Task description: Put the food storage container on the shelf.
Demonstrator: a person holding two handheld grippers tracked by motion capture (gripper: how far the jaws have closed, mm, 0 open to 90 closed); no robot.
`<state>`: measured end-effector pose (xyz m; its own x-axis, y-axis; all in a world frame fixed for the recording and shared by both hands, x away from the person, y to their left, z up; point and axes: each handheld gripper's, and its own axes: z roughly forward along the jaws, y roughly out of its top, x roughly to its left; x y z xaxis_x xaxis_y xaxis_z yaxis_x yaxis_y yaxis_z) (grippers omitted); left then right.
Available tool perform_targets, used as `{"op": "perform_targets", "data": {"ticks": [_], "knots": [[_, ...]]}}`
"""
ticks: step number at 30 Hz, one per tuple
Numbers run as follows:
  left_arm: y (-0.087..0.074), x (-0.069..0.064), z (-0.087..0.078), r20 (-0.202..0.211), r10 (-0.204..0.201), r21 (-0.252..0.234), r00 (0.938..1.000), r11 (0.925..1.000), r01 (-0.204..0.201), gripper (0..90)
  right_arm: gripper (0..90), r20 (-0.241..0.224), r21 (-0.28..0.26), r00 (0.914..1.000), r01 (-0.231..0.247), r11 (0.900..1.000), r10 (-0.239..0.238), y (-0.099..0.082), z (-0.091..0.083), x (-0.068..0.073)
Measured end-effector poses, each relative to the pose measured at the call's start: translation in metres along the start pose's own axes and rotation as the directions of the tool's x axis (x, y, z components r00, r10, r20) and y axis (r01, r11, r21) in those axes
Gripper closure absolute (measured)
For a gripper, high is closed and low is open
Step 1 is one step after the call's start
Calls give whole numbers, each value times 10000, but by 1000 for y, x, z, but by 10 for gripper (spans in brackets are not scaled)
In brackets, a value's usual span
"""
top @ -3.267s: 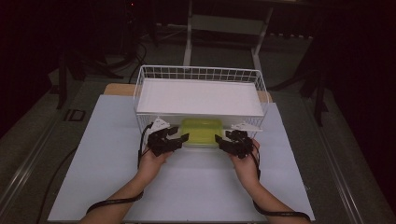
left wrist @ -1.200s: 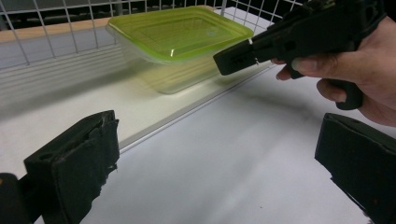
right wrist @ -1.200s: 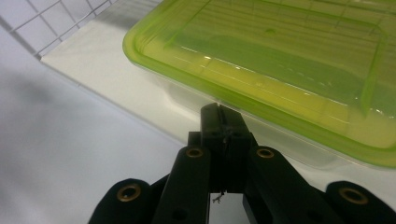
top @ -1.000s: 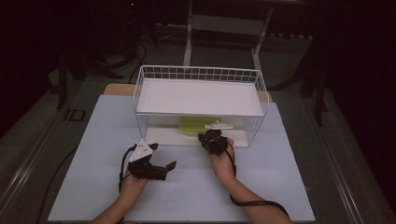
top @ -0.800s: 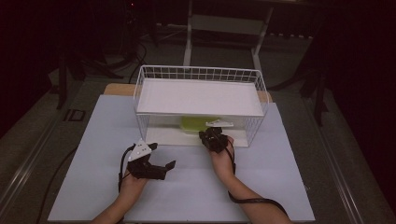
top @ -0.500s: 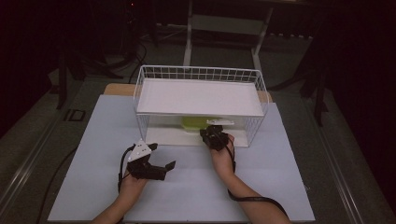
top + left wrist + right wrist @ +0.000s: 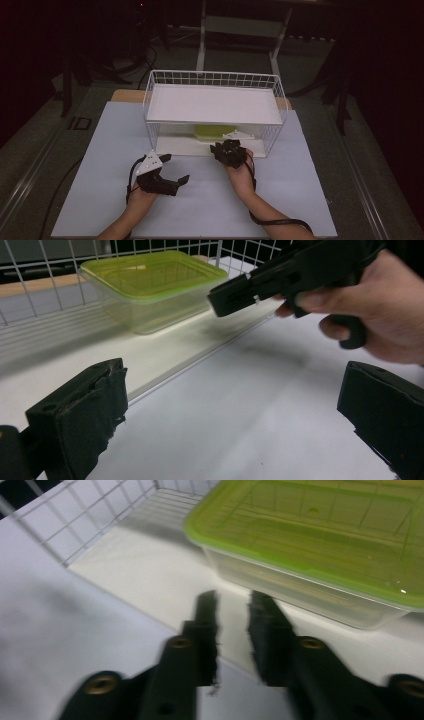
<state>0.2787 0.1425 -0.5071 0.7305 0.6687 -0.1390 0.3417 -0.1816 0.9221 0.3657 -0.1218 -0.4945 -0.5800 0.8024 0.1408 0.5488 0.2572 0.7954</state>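
Note:
A clear container with a green lid (image 7: 215, 132) sits on the lower shelf of a white wire rack (image 7: 214, 80). My right gripper (image 7: 226, 149) is at the shelf's front edge, just short of the container (image 7: 320, 540). Its jaws (image 7: 233, 600) have just been opening and stand a little apart, open, with nothing between them. My left gripper (image 7: 177, 167) rests low over the table, to the front left of the rack. In the left gripper view its jaws (image 7: 235, 385) are wide open and bare. That view also has the container (image 7: 150, 285) and the right gripper (image 7: 280, 275) in its hand.
The rack has a white upper shelf (image 7: 212, 102) covering the lower one, with wire walls at both ends. It stands at the far side of a white table top (image 7: 210, 205). Cables trail from both grippers toward the near edge.
Since the oldest frame the container has gone from between both grippers onto the lower shelf, and the left gripper has drawn back to the front left. Over the last second both hands stayed nearly still.

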Motion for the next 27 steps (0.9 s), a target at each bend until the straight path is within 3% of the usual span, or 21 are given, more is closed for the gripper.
{"op": "perform_targets", "data": {"ticks": [3,5,6,7,8,10,14,19,27], "knots": [[3,1,0,310,-266,-67,9992,9996,268,4,511,-168,-180,9995,266,9995,-269,-1,-9,2],[5,1,0,364,-271,-116,9990,9996,275,4,479,-315,-115,9987,396,9991,-399,-2,-11,3],[8,0,-1,464,-140,-222,9988,9996,150,4,408,-463,-10,9979,461,9989,-461,-2,-12,4],[9,-1,0,470,-18,-219,9989,9998,28,4,274,-831,311,9952,538,9981,-510,-4,-13,6],[11,-2,0,477,111,-161,9988,9998,-104,4,266,-990,327,9939,522,9981,-487,-7,-15,7],[13,-4,1,531,189,6,9984,9998,-189,4,165,-1122,349,9922,594,9976,-551,-10,-17,8],[16,-6,0,952,0,-53,9955,10000,5,4,158,-1173,203,9914,608,9979,-580,-13,-25,8],[15,-11,-5,1137,-40,-24,9935,10000,43,4,159,-1630,16,9864,218,9998,-212,-19,-36,7],[6,-19,-13,1351,-129,174,9907,9998,107,4,159,-1872,-224,9814,396,9990,-431,-32,-57,10]]}}
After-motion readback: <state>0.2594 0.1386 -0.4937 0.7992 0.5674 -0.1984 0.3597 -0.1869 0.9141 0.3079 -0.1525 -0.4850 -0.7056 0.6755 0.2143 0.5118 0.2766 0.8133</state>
